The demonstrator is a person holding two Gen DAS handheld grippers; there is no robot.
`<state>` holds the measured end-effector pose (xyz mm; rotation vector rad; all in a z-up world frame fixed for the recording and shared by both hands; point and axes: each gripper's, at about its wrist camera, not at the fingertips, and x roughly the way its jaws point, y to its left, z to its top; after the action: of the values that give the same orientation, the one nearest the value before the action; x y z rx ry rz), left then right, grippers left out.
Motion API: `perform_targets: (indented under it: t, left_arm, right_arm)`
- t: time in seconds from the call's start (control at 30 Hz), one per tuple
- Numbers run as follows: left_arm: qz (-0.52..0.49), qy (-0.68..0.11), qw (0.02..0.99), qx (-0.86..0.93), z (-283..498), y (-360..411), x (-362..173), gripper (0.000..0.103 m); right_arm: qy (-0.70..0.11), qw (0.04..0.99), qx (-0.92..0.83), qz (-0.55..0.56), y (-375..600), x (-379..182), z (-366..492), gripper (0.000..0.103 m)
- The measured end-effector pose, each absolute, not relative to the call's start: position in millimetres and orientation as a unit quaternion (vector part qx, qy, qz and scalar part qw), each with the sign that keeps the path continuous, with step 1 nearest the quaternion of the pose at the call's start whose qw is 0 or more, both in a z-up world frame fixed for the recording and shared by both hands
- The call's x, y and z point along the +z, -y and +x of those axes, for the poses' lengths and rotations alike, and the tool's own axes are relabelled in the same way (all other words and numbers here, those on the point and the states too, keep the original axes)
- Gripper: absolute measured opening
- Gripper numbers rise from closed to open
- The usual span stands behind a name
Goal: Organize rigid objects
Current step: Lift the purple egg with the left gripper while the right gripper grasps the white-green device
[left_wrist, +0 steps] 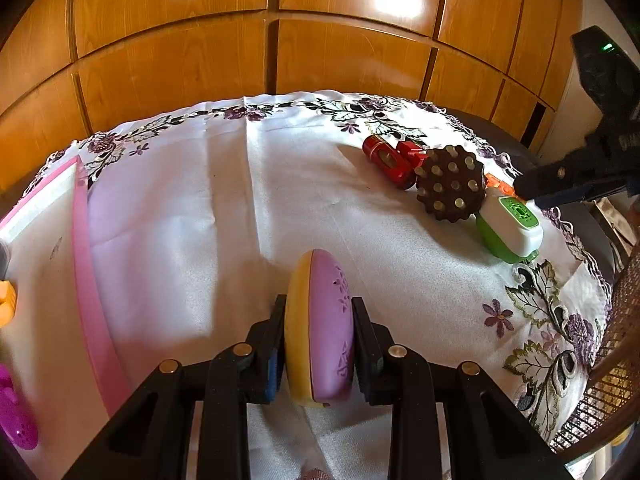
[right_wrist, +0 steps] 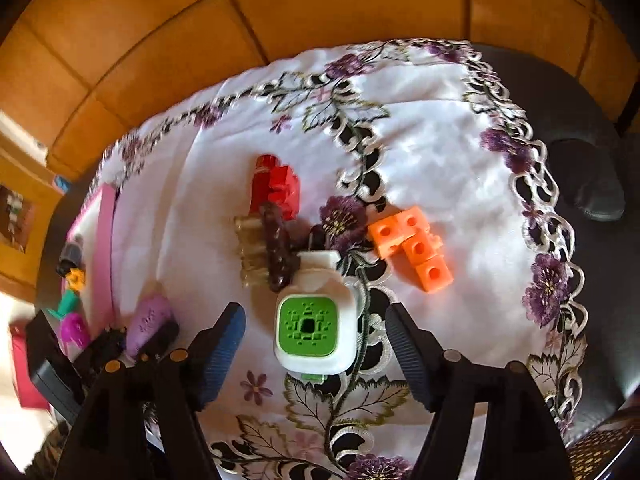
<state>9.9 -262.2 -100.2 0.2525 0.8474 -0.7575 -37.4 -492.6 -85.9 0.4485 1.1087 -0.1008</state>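
Observation:
My left gripper [left_wrist: 319, 312] is shut on a purple and yellow oval case [left_wrist: 320, 328], held above the white embroidered tablecloth [left_wrist: 224, 216]; it also shows in the right wrist view [right_wrist: 148, 326]. My right gripper [right_wrist: 316, 320] is open, its fingers on either side of a green and white box [right_wrist: 314, 328], not touching it; the box also shows in the left wrist view [left_wrist: 510, 226]. Beside it lie a brown studded massage brush [right_wrist: 276, 252], a red toy [right_wrist: 280, 188] and orange linked cubes [right_wrist: 414, 246].
A pink-rimmed tray [left_wrist: 86, 280] stands at the left with small orange [left_wrist: 6, 304] and magenta [left_wrist: 16, 420] items in it. Wooden cabinet doors [left_wrist: 280, 52] rise behind the table. A wicker basket [left_wrist: 616, 344] sits at the right edge.

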Motion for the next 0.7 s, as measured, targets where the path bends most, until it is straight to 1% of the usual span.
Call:
perform_targets:
  t: [0.13, 0.17, 0.2, 0.4, 0.57, 0.7]
  left_arm:
    - [0.119, -0.401, 0.835, -0.357, 10.0, 262.4, -100.2, 0.029]
    - [0.119, -0.400, 0.835, -0.357, 9.9, 262.4, -100.2, 0.029]
    - [0.119, -0.400, 0.835, -0.357, 9.9, 262.3, -100.2, 0.029]
    - [0.120, -0.399, 0.836, -0.357, 10.6, 262.6, -99.7, 0.029]
    - [0.125, -0.396, 0.838, -0.355, 10.1, 263.7, -99.2, 0.029]
    - [0.129, -0.394, 0.839, -0.352, 8.1, 264.4, -98.4, 0.029]
  right_arm:
    - [-0.560, 0.812, -0.054, 0.155, 475.4, -101.4, -22.0, 0.074]
    - [-0.568, 0.808, -0.066, 0.143, 473.4, -106.4, -18.9, 0.056]
    - [-0.574, 0.804, -0.074, 0.137, 472.3, -110.7, -16.9, 0.054]
    - [-0.536, 0.825, -0.126, 0.130, 480.8, -99.9, -26.0, 0.053]
    - [-0.548, 0.817, -0.098, 0.150, 479.5, -111.0, -24.3, 0.053]
    - [-0.539, 0.820, -0.099, 0.167, 480.1, -116.0, -16.7, 0.053]
